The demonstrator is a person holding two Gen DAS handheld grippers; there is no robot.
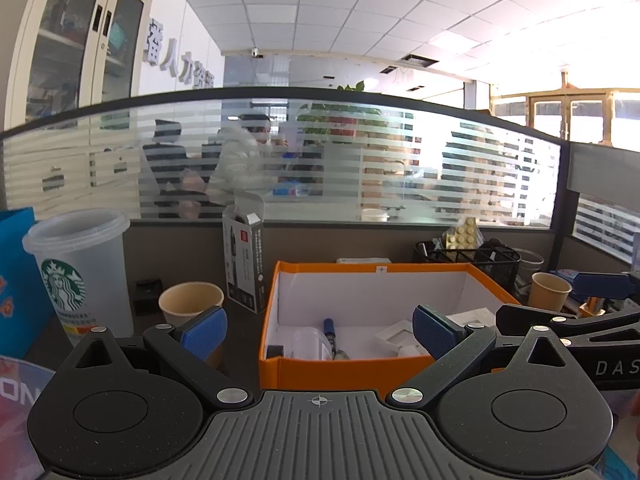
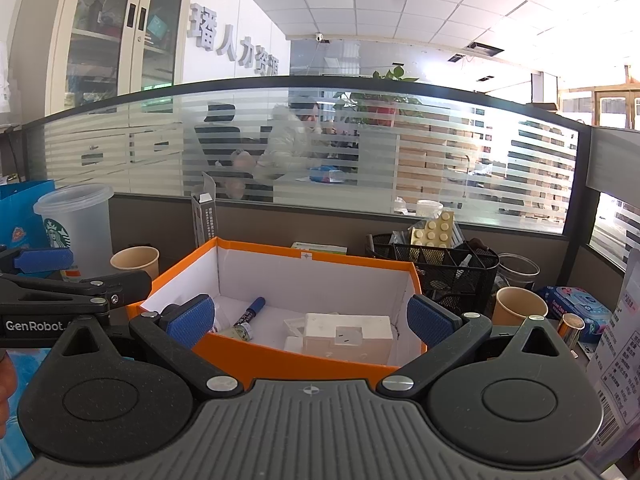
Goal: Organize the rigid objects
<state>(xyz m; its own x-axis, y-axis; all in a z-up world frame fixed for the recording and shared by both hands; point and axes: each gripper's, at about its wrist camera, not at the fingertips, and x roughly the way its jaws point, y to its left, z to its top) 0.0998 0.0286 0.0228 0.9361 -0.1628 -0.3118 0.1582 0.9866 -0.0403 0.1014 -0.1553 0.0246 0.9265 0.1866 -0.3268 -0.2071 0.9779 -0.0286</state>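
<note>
On the worktop (image 2: 560, 264), an orange box (image 2: 304, 356) is seen holding a white block (image 2: 348, 336), a clear cup (image 1: 310, 344) and a blue marker (image 2: 250, 316). Both the left claw (image 1: 320, 330) and right claw (image 2: 310, 320) are held spread and empty before it.

Counts, approx:
- 1 orange box (image 2: 280, 360), open top.
- Inside it: 1 blue-capped marker (image 2: 250, 314), 1 white blocky piece (image 2: 348, 336), 1 clear plastic container (image 1: 310, 344), 1 white square frame (image 1: 394, 336). Other small bits in there, too unclear to count.
- 2 paper cups: one on the left (image 2: 136, 262), one on the right (image 2: 520, 306).
- 1 clear Starbucks tumbler (image 2: 76, 228).
- 1 dark pen carton (image 1: 246, 268), flap open.
- 1 black mesh organizer (image 2: 444, 268) w/ 1 yellow studded brick (image 2: 434, 232) in it.
- 1 blue bag (image 1: 16, 280).
- 2 grippers: left (image 1: 318, 330), right (image 2: 310, 320); 2 blue-padded fingers each.
</note>
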